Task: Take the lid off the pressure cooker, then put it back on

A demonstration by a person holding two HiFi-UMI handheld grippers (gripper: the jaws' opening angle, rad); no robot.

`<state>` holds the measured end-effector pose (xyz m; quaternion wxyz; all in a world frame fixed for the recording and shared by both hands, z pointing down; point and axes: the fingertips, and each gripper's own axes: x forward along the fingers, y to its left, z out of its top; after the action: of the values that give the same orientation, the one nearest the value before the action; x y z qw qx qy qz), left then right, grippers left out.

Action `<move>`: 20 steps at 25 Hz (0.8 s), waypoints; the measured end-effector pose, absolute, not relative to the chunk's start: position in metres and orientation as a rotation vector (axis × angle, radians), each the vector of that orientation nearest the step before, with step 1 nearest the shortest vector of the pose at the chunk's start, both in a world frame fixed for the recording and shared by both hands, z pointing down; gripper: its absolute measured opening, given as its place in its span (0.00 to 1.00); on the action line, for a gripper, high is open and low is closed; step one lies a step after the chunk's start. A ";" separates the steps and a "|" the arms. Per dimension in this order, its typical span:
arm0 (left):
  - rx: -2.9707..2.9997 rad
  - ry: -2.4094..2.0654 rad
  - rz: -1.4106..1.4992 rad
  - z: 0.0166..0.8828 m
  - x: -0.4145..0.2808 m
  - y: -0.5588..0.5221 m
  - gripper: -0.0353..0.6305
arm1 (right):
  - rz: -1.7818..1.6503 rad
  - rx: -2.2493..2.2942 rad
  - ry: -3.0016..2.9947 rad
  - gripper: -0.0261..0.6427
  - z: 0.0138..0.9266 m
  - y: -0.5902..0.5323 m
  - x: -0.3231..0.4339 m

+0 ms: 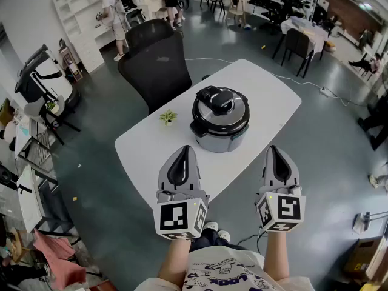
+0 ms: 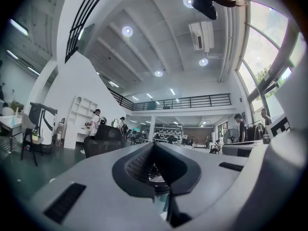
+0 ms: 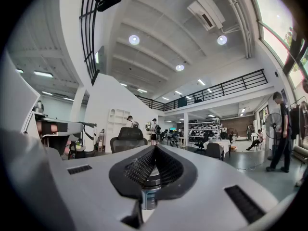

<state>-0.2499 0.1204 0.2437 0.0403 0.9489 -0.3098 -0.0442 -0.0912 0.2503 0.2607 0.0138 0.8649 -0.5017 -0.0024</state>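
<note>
Moving room: both grippers hang at the near edge of the white table (image 1: 267, 96), short of the pressure cooker (image 1: 220, 119), with bare tabletop between them and it.
Left gripper (image 1: 183, 149): jaws closed together with nothing between them, held level, on the near side of the cooker and to its left.
Right gripper (image 1: 277, 148): jaws likewise pressed together and empty, held level, on the near side of the cooker and to its right.
Cooker: upright near the middle of the table, lid (image 1: 220, 105) seated on top with a black handle across it.
Table edges: free tabletop on both sides of the cooker, and a far corner runs out beyond it.
Surface: plain white with rounded corners, standing on a grey floor (image 1: 121, 223).
Beside the cooker: a small green plant (image 1: 168, 117) just to its left, not touching.
Behind the cooker: a black office chair (image 1: 154, 62) close against the table's far-left edge.
Further off: a person (image 1: 112, 11) by white shelves well beyond the chair, and a white cable (image 1: 309, 83) on the floor to the cooker's right.
</note>
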 end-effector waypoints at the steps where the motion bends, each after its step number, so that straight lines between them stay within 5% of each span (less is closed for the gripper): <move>1: 2.907 -0.950 -0.136 0.244 -0.249 0.119 0.07 | -0.008 2.693 -1.563 0.05 0.261 0.249 -0.091; 20: 2.897 -0.928 -0.135 0.255 -0.226 0.088 0.07 | 0.002 2.711 -1.550 0.06 0.271 0.222 -0.068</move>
<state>-0.2258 0.0882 0.2547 0.0482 0.9503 -0.3043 -0.0442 -0.0678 0.2221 0.2710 0.0095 0.8680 -0.4964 0.0007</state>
